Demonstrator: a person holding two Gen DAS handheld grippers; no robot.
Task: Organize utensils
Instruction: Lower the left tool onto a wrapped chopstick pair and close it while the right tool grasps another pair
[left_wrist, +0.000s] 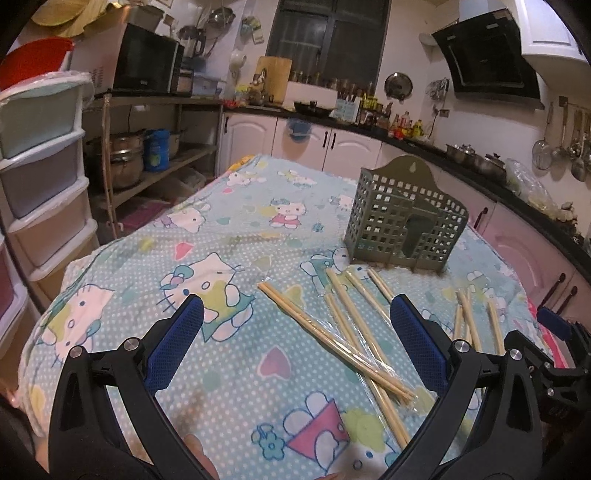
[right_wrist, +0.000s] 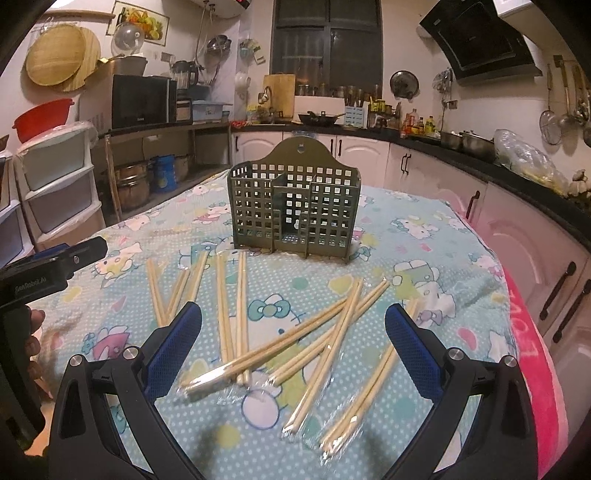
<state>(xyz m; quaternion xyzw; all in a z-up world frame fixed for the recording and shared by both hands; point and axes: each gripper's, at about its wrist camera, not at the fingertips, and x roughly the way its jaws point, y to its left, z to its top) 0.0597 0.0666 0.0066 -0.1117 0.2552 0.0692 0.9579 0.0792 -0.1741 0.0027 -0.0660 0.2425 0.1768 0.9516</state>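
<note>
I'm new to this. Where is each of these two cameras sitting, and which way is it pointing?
Left wrist view: sits on the left gripper, looking forward over the table; its own two open blue fingers show, the right gripper's tip at the right edge.
Right wrist view: sits on the right gripper, facing the holder head-on; its open fingers show, plus the left gripper and a hand at left.
Shared: the green holder, wrapped chopsticks on the cartoon tablecloth, and the kitchen behind.

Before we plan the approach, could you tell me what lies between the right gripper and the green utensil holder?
In the right wrist view, wrapped chopstick pairs lie scattered on the patterned cloth between the open right gripper and the green utensil holder; nothing else.
</note>
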